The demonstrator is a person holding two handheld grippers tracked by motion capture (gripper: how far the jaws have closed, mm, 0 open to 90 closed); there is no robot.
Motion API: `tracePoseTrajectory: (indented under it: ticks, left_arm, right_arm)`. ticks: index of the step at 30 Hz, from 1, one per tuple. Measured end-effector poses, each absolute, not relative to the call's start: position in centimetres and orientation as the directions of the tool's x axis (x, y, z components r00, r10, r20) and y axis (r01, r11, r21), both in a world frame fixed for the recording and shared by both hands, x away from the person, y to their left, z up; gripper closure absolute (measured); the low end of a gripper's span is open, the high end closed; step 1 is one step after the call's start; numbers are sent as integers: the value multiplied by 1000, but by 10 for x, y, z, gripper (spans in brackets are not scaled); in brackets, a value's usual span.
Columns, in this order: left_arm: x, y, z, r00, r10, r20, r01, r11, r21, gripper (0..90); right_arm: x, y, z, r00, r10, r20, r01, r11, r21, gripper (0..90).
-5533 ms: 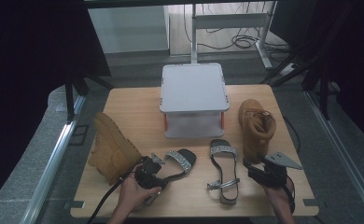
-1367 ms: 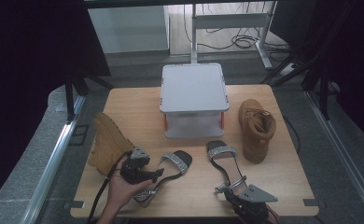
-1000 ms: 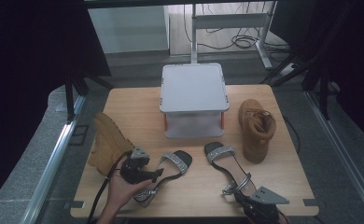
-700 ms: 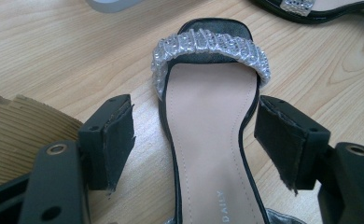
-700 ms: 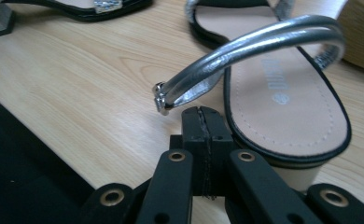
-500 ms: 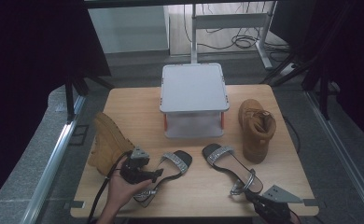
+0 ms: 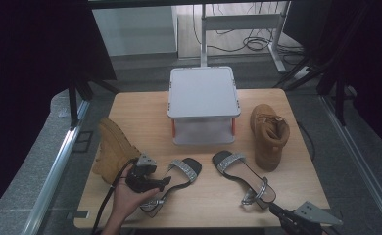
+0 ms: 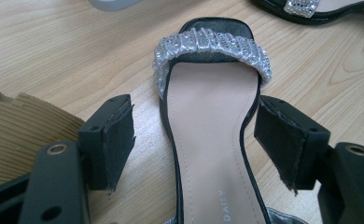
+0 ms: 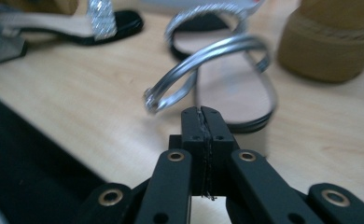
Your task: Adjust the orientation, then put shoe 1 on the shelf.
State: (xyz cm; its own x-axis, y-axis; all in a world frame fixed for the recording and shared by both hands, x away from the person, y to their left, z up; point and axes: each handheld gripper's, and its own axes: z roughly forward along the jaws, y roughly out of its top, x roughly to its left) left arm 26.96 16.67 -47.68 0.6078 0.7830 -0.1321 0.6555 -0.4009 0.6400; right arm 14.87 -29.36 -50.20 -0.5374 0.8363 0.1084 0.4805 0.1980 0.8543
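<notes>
Two silver-strapped sandals are lying in the lower middle of the high view on the tabletop [image 7: 213,196]. The left sandal [image 7: 177,178] is running its long axis from lower left to upper right, toe pointing up and right toward the grey box [image 7: 203,103]. The left tool [image 7: 164,182] is straddling its insole with jaws spread wide, one pad on each side and neither pressing the sole; in the left gripper view the sandal [image 8: 213,126] is pointing toward the top of the frame. The right sandal [image 7: 243,176] is lying with its toe at upper left and its heel and ankle loop at lower right. The right tool [image 7: 274,209], at the lower right edge, is sitting just behind that heel with jaws pressed together on nothing. One tan boot [image 7: 113,149] is lying at left, another [image 7: 269,137] standing at right.
</notes>
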Motion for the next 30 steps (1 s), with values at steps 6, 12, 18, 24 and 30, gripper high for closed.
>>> tracePoseTrajectory:
  ticks: [6, 12, 18, 24, 30]
  left_arm:
    - [270, 166, -477, 613, 779, -131, 655, -408, 636, 290]
    - [270, 168, -475, 623, 771, -130, 648, -416, 638, 311]
    - [270, 170, -475, 612, 783, -115, 646, -410, 644, 322]
    - [272, 172, -478, 607, 786, -114, 658, -418, 626, 322]
    - [272, 166, -483, 630, 769, -109, 664, -460, 589, 325]
  right_arm:
    - [172, -290, -489, -522, 850, 72, 441, 197, 876, 810]
    - [203, -266, -471, -576, 816, 40, 404, 243, 882, 663]
    - [233, -237, -456, -629, 776, 46, 396, 269, 878, 582]
    - [246, -220, -452, -655, 754, 50, 380, 271, 884, 558]
    - [240, -231, -464, -639, 764, 89, 413, 243, 878, 545]
